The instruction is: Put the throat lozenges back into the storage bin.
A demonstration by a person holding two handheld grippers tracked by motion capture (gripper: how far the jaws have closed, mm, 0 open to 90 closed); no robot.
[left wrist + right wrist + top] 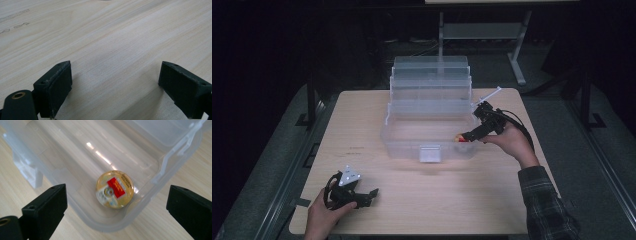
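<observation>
High view, worktop [422, 200]: light wood with lots of bare room at the front and on the left side; dark floor all around its edges.
Box [402, 145]: a see-through plastic box sits in the middle of the worktop, with its lid standing up at the back. Its front wall has a small latch.
Right gripper [464, 136]: held in the person's right hand at the box's right front corner, with its tip at the rim. The back right corner of the worktop is near it.
Right jaws: wide apart, with nothing between the pads.
Ball [114, 189]: a round, clear yellow ball with a red label lies on the box floor, tucked into a rounded corner, close to both walls.
Ball and right jaws: in the right gripper view the ball sits between the two black jaws but farther off, down inside the box. It touches neither pad.
Left gripper [371, 193]: low at the front left of the worktop, well apart from the box, near the front edge.
Left jaws: spread open over bare wood, nothing in them.
</observation>
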